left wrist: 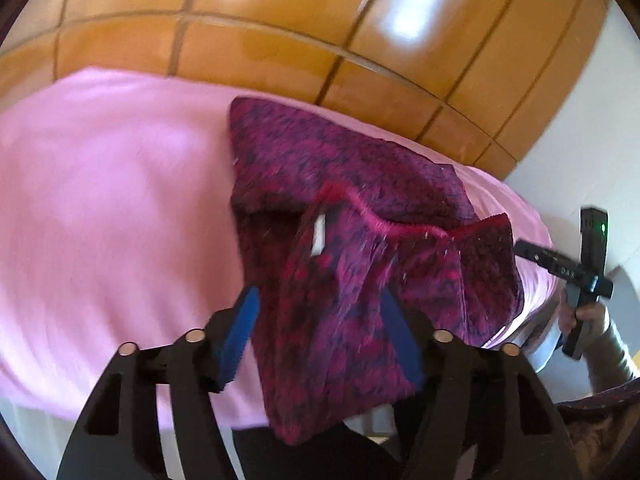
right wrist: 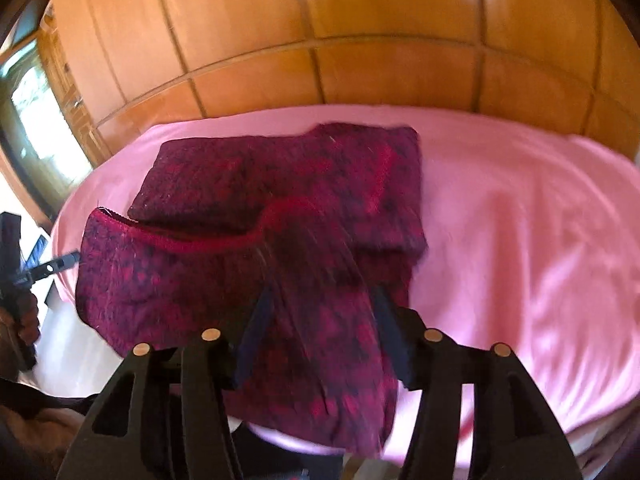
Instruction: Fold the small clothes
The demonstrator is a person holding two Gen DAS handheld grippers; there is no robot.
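Left wrist view: both the left hand-held gripper [left wrist: 318, 336] and right hand-held gripper [right wrist: 320, 328] stand released over the magenta patterned knit garment [left wrist: 352, 200], half-folded on the pink bed [left wrist: 100, 200]; regrasp its near edge evenly.

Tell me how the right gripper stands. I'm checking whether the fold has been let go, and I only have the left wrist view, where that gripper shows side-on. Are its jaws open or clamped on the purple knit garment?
Observer: The right wrist view shows the right gripper with its jaws open. The purple knit garment lies between the pads, apparently not pinched.
Operator: Good. My view has bright glare on the wall panels. Is there a light source I can't see?
Observer: A bright window shows at the far left edge of the right wrist view. Whether it causes your glare, I can't tell.
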